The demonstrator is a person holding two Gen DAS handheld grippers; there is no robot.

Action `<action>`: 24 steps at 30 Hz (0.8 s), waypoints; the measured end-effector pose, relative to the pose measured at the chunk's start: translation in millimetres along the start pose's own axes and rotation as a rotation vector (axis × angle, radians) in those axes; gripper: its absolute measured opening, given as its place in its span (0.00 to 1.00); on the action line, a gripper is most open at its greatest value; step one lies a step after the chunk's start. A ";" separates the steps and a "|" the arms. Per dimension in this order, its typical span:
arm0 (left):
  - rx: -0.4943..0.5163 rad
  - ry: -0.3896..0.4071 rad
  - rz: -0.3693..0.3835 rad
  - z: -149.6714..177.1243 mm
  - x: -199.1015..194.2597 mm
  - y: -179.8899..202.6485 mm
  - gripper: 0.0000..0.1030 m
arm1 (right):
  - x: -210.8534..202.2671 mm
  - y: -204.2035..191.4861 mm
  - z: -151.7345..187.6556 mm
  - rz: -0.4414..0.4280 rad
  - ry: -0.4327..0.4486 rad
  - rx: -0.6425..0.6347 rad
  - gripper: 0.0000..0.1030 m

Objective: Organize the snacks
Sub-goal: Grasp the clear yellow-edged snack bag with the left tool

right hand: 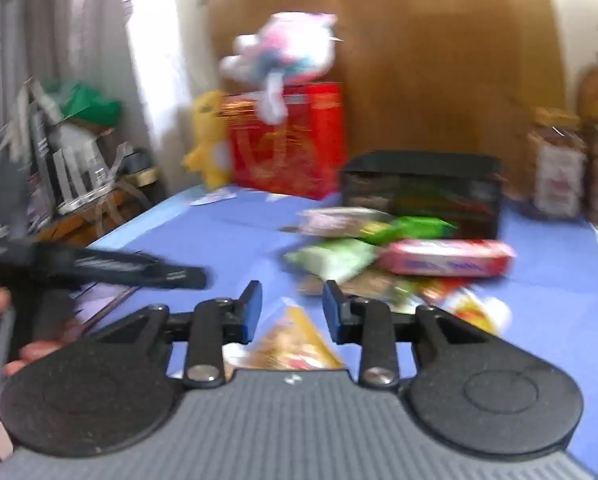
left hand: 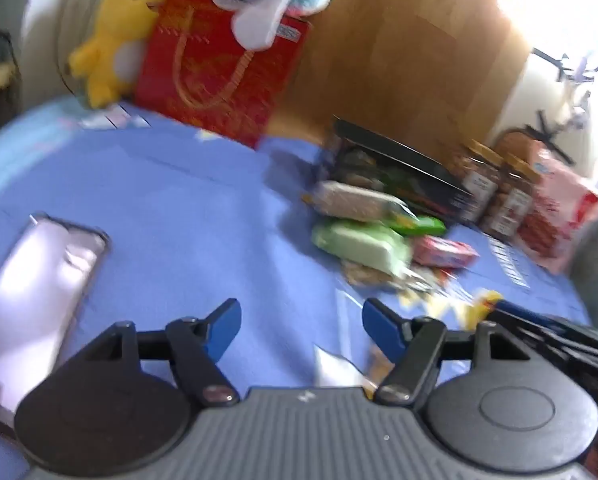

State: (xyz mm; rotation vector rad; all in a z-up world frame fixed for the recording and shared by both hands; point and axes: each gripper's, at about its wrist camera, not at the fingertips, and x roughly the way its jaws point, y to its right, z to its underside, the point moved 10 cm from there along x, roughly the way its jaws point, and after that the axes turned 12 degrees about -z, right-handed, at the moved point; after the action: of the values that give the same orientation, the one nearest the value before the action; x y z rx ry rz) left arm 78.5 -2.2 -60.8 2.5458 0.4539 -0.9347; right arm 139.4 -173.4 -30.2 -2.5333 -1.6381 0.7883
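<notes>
Blue tablecloth (left hand: 187, 200) lies bare left of snack pile (left hand: 371, 236).

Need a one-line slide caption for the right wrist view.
Open right gripper above a yellow snack packet, facing piled snacks before a black mesh basket.

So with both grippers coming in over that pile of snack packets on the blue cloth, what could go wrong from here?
1. The snack pile lies loose and overlapping, so closing on one packet may drag its neighbours.
2. The left gripper and right gripper, both open and empty, sit close together and could collide.
3. The glass jars stand just beside the black basket; a wide swing might knock them.
</notes>
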 end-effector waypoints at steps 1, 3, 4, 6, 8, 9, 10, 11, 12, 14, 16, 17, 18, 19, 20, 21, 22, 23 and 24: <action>-0.003 -0.019 0.033 4.2 -2.3 2.5 0.66 | -1.2 12.2 3.4 0.015 -0.015 0.044 0.36; 0.001 -0.051 0.092 13.1 -9.1 7.6 0.64 | 0.4 27.0 12.0 0.009 -0.048 0.135 0.37; 0.007 -0.066 0.117 17.6 -13.0 9.6 0.63 | 4.3 32.4 15.7 -0.013 -0.063 0.185 0.37; 0.016 -0.084 0.150 24.6 -20.8 11.4 0.59 | 8.0 33.8 21.0 -0.043 -0.077 0.242 0.37; 0.008 -0.115 0.185 31.2 -24.0 14.6 0.58 | 10.7 28.0 20.1 -0.074 -0.086 0.241 0.36; 0.005 -0.137 0.202 35.5 -22.5 18.3 0.58 | 17.9 25.2 17.7 -0.084 -0.091 0.231 0.36; 0.011 -0.147 0.204 44.9 -22.1 29.0 0.56 | 25.6 22.7 16.5 -0.093 -0.101 0.224 0.36; 0.017 -0.166 0.210 49.1 -20.1 34.3 0.53 | 25.5 24.5 21.2 -0.109 -0.116 0.223 0.36; 0.024 -0.188 0.205 54.4 -13.0 39.1 0.50 | 33.4 22.1 25.7 -0.126 -0.145 0.228 0.36; 0.024 -0.221 0.204 61.1 0.0 44.6 0.37 | 27.7 24.2 38.2 -0.170 -0.167 0.245 0.33; 0.027 -0.167 0.221 54.1 -0.3 45.3 0.36 | 17.8 13.9 42.3 -0.222 -0.182 0.264 0.31; 0.022 -0.170 0.226 51.8 1.8 43.9 0.37 | 9.7 9.7 43.9 -0.222 -0.176 0.254 0.33; 0.008 -0.176 0.240 48.1 1.7 43.1 0.37 | 3.8 5.4 46.0 -0.224 -0.178 0.225 0.33; -0.002 -0.196 0.249 44.2 3.0 41.2 0.36 | -2.0 1.6 48.7 -0.228 -0.181 0.201 0.34; -0.006 -0.194 0.258 41.7 4.1 41.5 0.36 | -5.6 0.1 49.7 -0.239 -0.182 0.197 0.35; -0.002 -0.196 0.260 39.8 5.6 42.2 0.35 | -7.9 -1.3 50.4 -0.253 -0.182 0.193 0.37; 0.008 -0.200 0.258 38.5 6.5 43.2 0.34 | -8.2 -2.3 51.1 -0.260 -0.184 0.177 0.37; 0.026 -0.186 0.251 36.0 6.8 46.3 0.33 | -5.8 -2.9 52.2 -0.252 -0.191 0.155 0.37; 0.050 -0.172 0.239 32.1 6.6 49.1 0.33 | -1.6 -4.2 53.8 -0.244 -0.210 0.132 0.32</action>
State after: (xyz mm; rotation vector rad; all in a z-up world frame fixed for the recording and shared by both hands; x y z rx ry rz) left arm 86.8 -58.8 -75.6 2.4669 0.0750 -1.0717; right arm 112.6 -186.1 -75.3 -2.1721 -1.8392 1.1235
